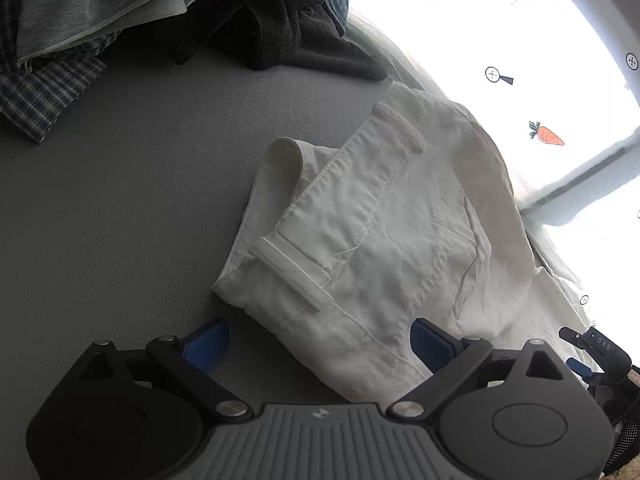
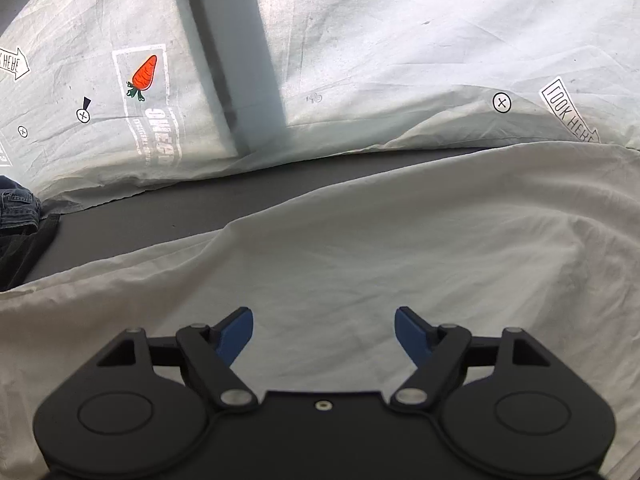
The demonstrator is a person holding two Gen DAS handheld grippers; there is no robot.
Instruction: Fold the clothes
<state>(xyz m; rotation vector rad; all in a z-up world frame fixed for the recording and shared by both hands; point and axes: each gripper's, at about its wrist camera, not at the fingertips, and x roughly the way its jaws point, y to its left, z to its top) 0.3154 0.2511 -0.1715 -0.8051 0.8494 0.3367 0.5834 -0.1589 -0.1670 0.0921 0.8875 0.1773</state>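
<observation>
White trousers lie folded on the grey surface, waistband and belt loops toward the left wrist view. My left gripper stands open, its blue pads wide apart over the near corner of the waistband and not pressing it. In the right wrist view the same white cloth spreads flat under my right gripper, which is open with nothing clamped between its blue fingers. The right gripper's tip shows at the far right of the left wrist view.
A pile of other clothes, grey, checked, dark and denim, sits at the back left. A pale printed sheet with a carrot picture covers the area beyond the grey surface. Denim and dark fabric lie at the left edge.
</observation>
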